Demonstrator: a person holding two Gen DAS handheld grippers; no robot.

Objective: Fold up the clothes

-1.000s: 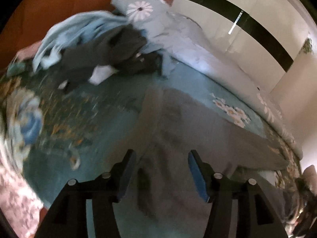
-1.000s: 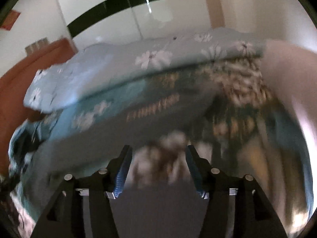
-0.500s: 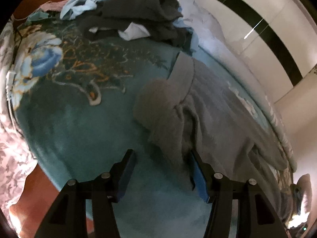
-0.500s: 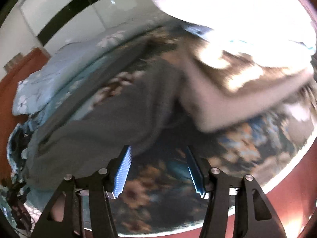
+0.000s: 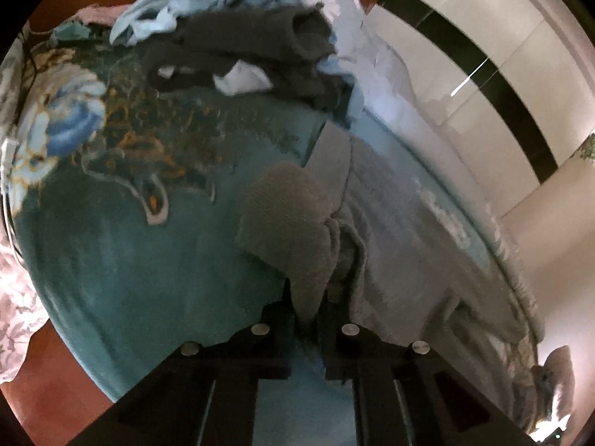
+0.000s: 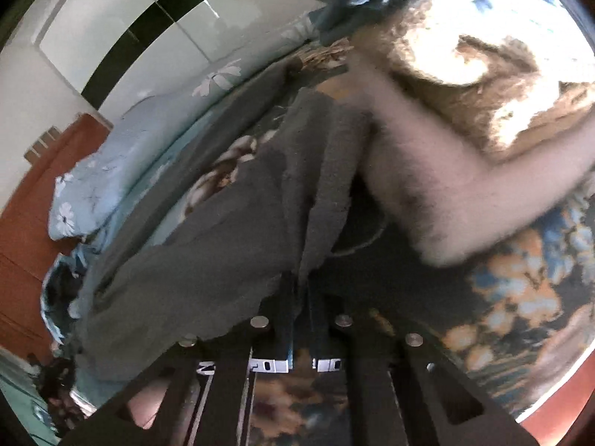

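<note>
Left view: left gripper pinched narrow on a bunched fold of the grey garment, which lies at frame centre on the teal bedspread. Only this view shows the dark clothes pile, top centre. Right view: right gripper clamped on the garment's other edge; only here a fluffy blanket appears, upper right.

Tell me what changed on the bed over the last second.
Both grippers closed: the left gripper now pinches one end of the grey garment, the right gripper its other end. The dark clothes pile and the floral blanket lie as before.
</note>
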